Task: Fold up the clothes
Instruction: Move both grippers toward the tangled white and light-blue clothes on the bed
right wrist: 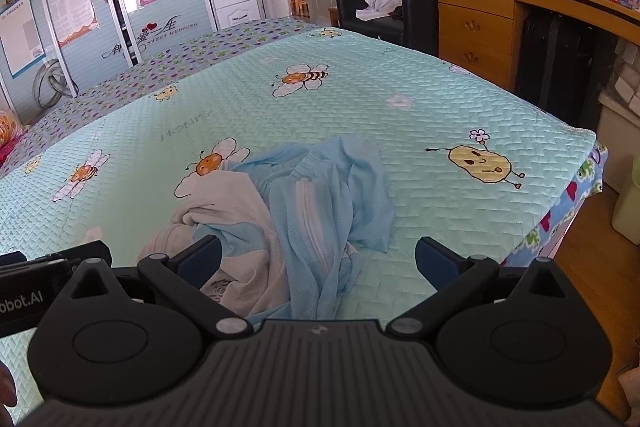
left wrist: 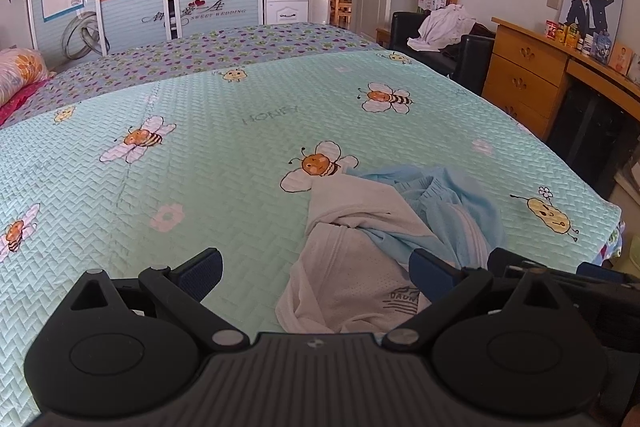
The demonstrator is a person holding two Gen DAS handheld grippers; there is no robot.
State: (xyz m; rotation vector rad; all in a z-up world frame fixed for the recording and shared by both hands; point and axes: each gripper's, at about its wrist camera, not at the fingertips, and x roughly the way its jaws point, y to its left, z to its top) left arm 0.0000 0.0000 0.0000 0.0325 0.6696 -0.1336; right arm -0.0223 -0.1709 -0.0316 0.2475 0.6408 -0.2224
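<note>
A crumpled pile of clothes lies near the front right of the bed. It holds a white mesh garment [left wrist: 352,279] [right wrist: 224,203] with a printed logo and a light blue mesh garment [left wrist: 452,211] [right wrist: 320,195] tangled over it. My left gripper [left wrist: 316,263] is open just above the white garment, with nothing between its blue pads. Over the blue garment's near edge my right gripper [right wrist: 318,255] also stands open and holds nothing. The right gripper's body shows at the lower right of the left wrist view.
The bed wears a mint quilted cover with bees [left wrist: 240,131] [right wrist: 360,99] whose right edge [right wrist: 576,147] drops to a wooden floor. A wooden dresser and desk [left wrist: 528,67] [right wrist: 476,11] stand to the right, a black armchair with white cloth [left wrist: 440,35] [right wrist: 388,3] beyond, wardrobes behind.
</note>
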